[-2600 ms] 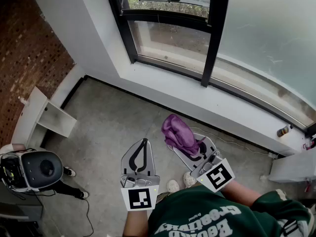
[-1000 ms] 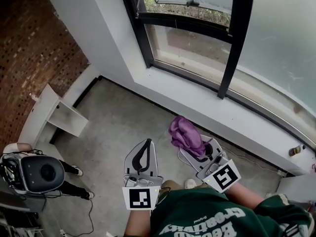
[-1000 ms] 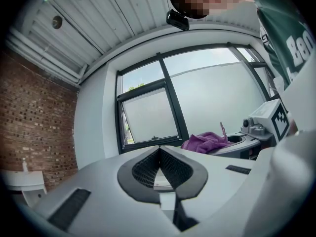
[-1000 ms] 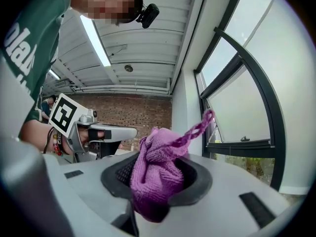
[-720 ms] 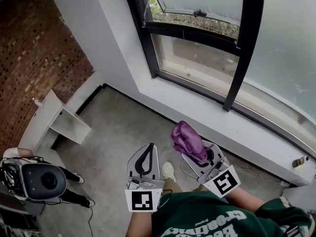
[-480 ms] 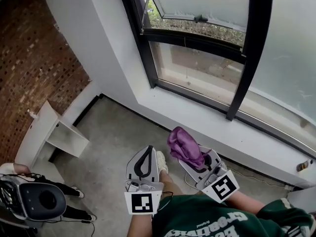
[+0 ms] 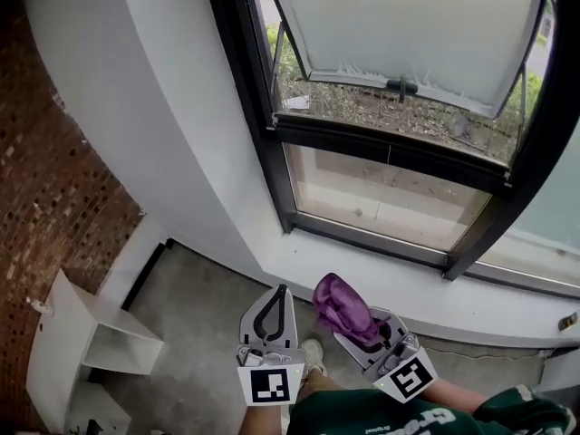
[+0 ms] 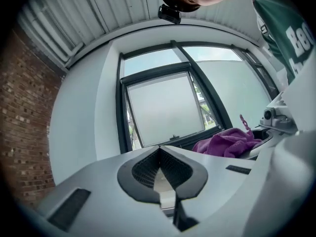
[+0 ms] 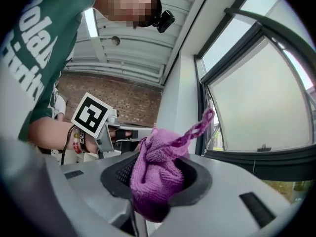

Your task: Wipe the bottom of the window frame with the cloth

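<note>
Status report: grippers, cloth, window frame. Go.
Left gripper shut, empty. Right gripper shut on purple cloth, not yet at the window frame's bottom rail. Only the white sill between.

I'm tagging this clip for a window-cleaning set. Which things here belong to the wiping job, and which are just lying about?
Job: purple cloth, clamped in the right gripper; bottom rail of the window frame.
Lying about: white shelf unit; left gripper, shut and empty.
</note>
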`<action>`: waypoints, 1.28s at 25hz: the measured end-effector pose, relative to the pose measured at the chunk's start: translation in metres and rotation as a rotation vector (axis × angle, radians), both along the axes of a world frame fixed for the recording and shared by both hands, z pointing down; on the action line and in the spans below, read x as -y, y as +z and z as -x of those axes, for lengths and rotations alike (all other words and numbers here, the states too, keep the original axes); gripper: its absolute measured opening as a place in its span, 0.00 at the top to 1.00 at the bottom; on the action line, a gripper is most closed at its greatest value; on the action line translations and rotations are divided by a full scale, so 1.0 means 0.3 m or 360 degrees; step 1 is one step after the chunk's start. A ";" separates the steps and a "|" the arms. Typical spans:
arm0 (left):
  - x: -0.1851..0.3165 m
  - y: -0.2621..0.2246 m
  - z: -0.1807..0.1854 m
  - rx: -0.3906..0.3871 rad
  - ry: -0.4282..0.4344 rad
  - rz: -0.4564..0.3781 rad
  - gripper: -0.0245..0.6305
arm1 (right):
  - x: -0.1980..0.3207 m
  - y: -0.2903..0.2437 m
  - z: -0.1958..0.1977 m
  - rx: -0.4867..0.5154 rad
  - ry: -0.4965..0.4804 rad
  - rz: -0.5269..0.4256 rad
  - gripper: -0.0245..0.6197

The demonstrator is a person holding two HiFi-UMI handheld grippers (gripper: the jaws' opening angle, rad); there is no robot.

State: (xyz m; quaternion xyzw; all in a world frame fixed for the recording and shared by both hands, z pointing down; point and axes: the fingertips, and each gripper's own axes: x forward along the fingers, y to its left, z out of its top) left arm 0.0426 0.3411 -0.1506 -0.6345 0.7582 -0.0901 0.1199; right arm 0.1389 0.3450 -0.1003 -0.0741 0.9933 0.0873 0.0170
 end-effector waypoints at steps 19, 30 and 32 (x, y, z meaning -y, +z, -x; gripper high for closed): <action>0.581 -0.017 0.434 0.0085 0.0419 0.0154 0.96 | 0.534 -0.059 0.550 -0.0020 0.0331 0.0123 0.74; 0.643 -0.046 0.479 0.0059 0.0333 0.0094 0.96 | 0.636 -0.094 0.610 0.0049 0.0250 0.0168 0.74; 0.659 -0.036 0.472 0.0061 0.0347 0.0115 0.96 | 0.656 -0.084 0.607 0.0043 0.0247 0.0164 0.74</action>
